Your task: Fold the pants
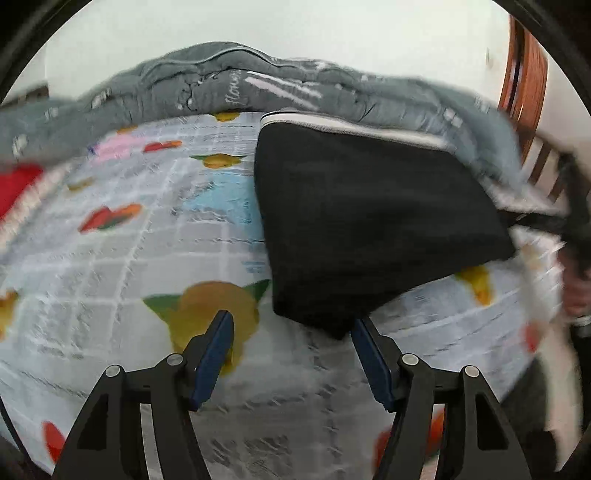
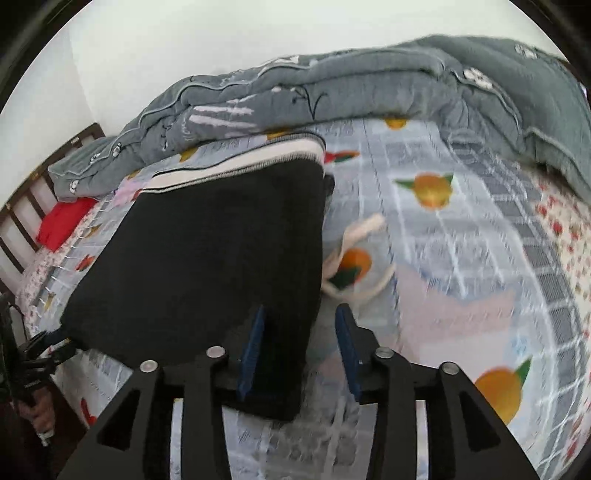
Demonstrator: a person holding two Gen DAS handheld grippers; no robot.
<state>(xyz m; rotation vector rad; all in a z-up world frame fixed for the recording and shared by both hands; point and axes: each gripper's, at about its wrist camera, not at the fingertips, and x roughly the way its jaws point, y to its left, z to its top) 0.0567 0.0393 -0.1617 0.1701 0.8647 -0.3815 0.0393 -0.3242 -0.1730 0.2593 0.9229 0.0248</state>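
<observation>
Black pants (image 1: 369, 221), folded into a block, lie on the fruit-print bed sheet (image 1: 129, 258), white waistband toward the grey quilt (image 1: 221, 85). Left claw (image 1: 291, 328), spread and empty, faces one near corner; right claw (image 2: 301, 332), spread, straddles the opposite near edge without pinching.

A bed sheet (image 1: 110, 266) printed with oranges, hearts and a pale grid covers the bed across the lower and middle frame. Along its far edge lies a bunched grey quilt (image 2: 295, 92) with white markings. A red cloth (image 2: 61, 225) sits at the left of the right wrist view, beside a dark wooden bed rail (image 2: 22, 218). A white wall (image 1: 295, 26) fills the top.
</observation>
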